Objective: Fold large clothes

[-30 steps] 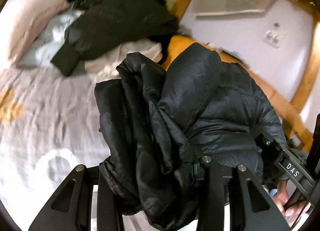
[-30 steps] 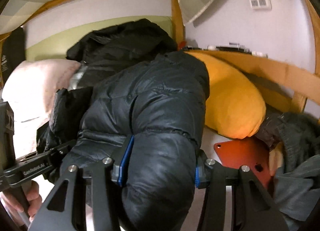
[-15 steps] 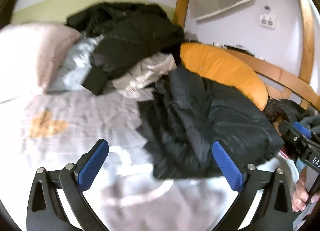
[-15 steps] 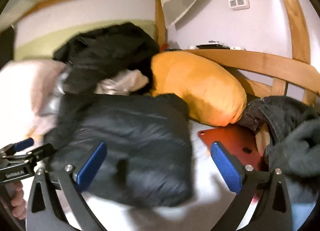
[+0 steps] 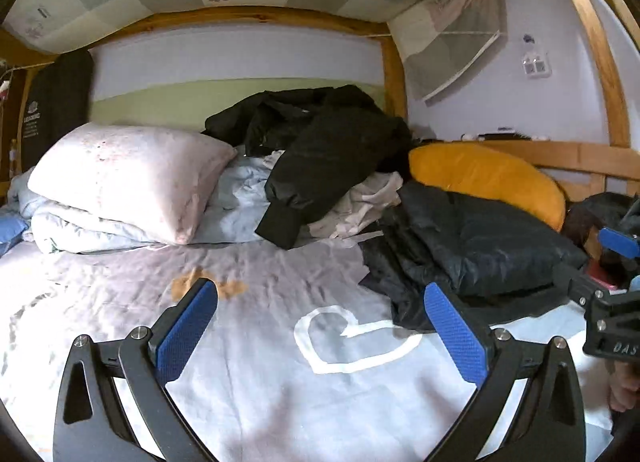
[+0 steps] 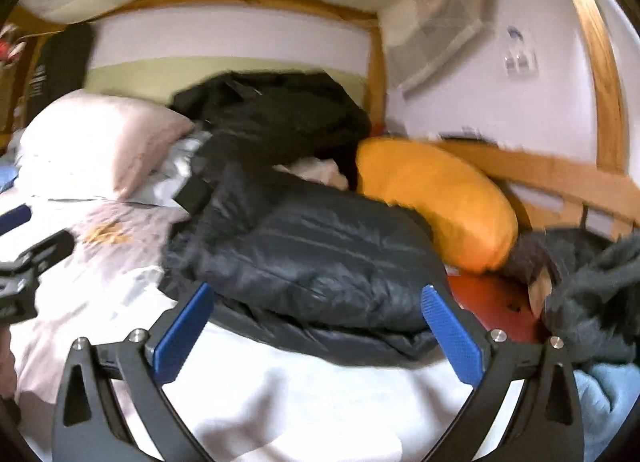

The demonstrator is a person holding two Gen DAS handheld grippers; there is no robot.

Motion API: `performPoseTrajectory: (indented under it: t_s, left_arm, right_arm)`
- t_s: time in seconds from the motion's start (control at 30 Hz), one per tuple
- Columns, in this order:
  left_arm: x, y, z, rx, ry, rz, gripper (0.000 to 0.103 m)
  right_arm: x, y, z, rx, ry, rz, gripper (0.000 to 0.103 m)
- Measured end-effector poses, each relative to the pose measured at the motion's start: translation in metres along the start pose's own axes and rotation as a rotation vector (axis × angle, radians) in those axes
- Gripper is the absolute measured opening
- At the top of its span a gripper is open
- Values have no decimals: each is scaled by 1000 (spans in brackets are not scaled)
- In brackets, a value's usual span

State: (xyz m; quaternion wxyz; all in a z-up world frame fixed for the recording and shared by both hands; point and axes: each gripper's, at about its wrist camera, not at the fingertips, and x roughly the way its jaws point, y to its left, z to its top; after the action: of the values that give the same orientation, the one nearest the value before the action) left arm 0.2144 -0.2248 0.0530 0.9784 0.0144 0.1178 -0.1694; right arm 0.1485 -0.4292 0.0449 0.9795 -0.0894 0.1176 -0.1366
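Note:
A folded black puffer jacket (image 5: pixel 476 250) lies on the bed at the right, beside an orange pillow (image 5: pixel 488 177); it also shows in the right wrist view (image 6: pixel 320 266). My left gripper (image 5: pixel 320 326) is open and empty above the sheet, to the left of the jacket. My right gripper (image 6: pixel 316 326) is open and empty, just in front of the jacket. A second black coat (image 5: pixel 324 145) lies crumpled on the bedding at the back.
A pink pillow (image 5: pixel 128 177) rests on a pale blue duvet (image 5: pixel 232 201) at the back left. A red laptop (image 6: pixel 492 302) and dark clothes (image 6: pixel 592 286) lie at the right. A wooden bed rail (image 5: pixel 576 157) runs along the wall.
Both grippers let go of the black puffer jacket and opened. The jacket dropped onto the bed by the orange pillow. Both grippers have drawn back from it.

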Motion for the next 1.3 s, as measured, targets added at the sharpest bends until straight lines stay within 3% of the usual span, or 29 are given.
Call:
performPoseTrajectory:
  t_s: [0.47,1.3]
  left_arm:
    - [-9,-8,1,42,-49,-34,103]
    - [-2,-8,-1,35,7,-58,103]
  right_arm:
    - [7,-9,-1,45,41,27,103]
    - [9,-12,-1,48,42,32,103]
